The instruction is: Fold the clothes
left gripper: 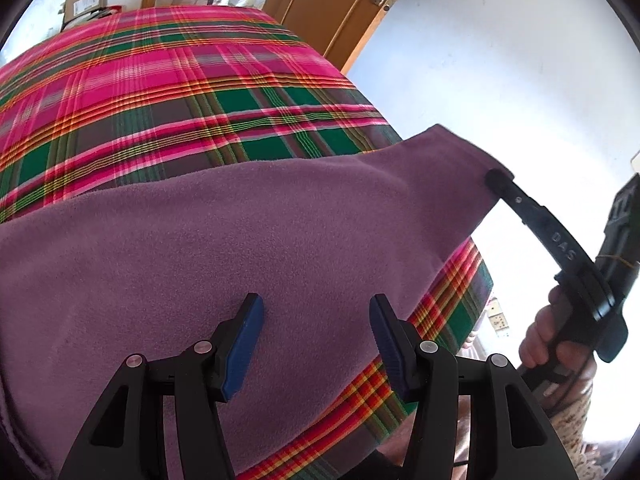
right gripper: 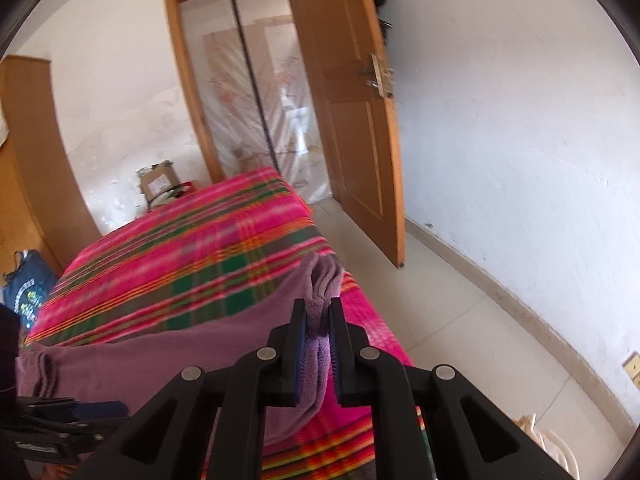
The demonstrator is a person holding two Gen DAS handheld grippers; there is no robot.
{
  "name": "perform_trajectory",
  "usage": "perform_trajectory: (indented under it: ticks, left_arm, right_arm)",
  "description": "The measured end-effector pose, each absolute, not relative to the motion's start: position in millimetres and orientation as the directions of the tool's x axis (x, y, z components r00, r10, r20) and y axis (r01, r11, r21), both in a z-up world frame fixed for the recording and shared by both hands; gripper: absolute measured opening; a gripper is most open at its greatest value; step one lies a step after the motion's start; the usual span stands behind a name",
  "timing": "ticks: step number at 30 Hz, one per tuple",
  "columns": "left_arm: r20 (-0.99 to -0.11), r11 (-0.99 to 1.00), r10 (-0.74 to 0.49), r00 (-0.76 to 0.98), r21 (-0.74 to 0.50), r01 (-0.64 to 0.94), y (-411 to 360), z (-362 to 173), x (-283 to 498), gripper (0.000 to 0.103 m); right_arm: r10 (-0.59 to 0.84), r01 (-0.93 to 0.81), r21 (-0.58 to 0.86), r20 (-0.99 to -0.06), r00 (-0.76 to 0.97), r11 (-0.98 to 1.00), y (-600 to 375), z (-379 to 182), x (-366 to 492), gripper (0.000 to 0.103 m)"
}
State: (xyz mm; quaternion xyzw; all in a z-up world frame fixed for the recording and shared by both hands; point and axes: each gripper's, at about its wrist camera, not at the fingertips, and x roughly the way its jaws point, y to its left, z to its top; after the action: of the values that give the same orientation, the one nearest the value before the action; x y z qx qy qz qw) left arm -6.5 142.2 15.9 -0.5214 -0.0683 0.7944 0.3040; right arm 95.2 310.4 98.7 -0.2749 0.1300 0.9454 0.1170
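Both wrist views over plaid bed (left gripper: 168, 92)

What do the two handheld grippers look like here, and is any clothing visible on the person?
Both the left gripper and right gripper are matte black, with angular linkage arms, round silver pivot pins and blue ribbed pads. The right gripper's finger carries grey "DAS" lettering, and thin cables run near its handle. A pale patterned sleeve shows below the hand.

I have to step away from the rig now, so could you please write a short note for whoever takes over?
Right gripper: shut on one end of the purple fleece garment, lifting it off the bed.
Left gripper: jaws open, over the garment, gripping nothing.
Garment: mostly spread on the plaid bedcover near the bed's edge.
Done: a corner picked up; no finished fold visible.
Left: probably carry the held end across, lay it down, smooth, then fold again.
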Motion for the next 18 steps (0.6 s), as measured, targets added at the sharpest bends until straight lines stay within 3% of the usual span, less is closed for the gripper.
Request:
perform_trajectory:
  ticks: [5,18]
  left_arm:
    - [-0.778,-0.826,0.531,-0.335,-0.385,-0.412,133.6,24.3,-3.6,0.057]
    - [-0.711,-0.814,0.579,-0.398,-0.473,-0.338,82.6,48.5,-10.6,0.057]
  right_arm:
    - [0.108,-0.219,0.153,-0.527,-0.843,-0.964,282.7,116.6,95.5,0.011]
    - [-0.015,-0.038,0.093,-0.508,-0.861,-0.995,207.9,122.8,79.7,0.011]
